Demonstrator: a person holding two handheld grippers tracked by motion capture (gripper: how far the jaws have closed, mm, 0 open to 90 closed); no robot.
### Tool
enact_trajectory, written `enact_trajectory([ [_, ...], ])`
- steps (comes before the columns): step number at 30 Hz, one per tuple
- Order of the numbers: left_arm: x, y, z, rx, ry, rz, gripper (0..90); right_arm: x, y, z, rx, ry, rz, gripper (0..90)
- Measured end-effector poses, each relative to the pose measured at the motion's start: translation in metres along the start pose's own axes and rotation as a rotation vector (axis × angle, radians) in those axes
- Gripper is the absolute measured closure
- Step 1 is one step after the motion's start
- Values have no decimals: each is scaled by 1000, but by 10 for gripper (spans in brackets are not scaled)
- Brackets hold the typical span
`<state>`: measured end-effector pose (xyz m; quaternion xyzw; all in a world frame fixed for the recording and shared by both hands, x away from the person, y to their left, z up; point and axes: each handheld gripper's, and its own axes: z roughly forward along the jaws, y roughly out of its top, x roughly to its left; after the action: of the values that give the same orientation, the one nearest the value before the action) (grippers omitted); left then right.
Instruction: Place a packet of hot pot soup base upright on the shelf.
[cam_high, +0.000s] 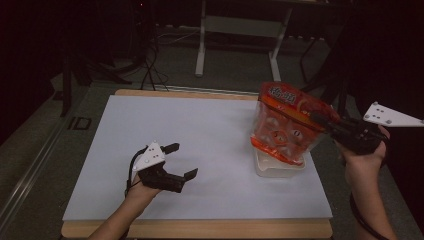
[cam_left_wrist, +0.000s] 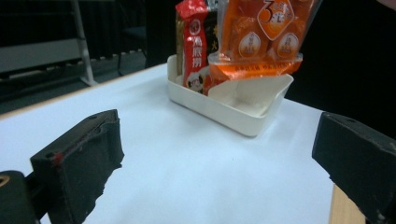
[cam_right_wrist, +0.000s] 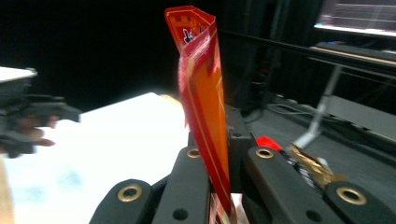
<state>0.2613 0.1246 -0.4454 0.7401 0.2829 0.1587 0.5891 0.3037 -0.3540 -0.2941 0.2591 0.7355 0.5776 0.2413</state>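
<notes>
An orange snack bag with small round packets inside hangs tilted over a white tray at the table's right side. My right gripper is shut on the bag's right edge, and in the right gripper view the bag stands pinched between the jaws of the right gripper. In the left gripper view the bag hovers just over the tray, where a red packet stands upright. My left gripper rests low near the table's front left, open and empty, its jaws wide apart around bare table.
A white sheet covers the wooden table. Behind the table stand a white metal frame and dark cables on the floor. The person's forearms come in from the bottom left and bottom right.
</notes>
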Motion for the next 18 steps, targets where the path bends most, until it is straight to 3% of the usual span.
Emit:
enact_trajectory([
  [9, 1, -7, -5, 10, 9, 12, 22, -19, -16, -2, 22, -42, 29, 900],
  [18, 4, -20, -6, 18, 20, -9, 22, -27, -27, 17, 76, -9, 53, 900],
])
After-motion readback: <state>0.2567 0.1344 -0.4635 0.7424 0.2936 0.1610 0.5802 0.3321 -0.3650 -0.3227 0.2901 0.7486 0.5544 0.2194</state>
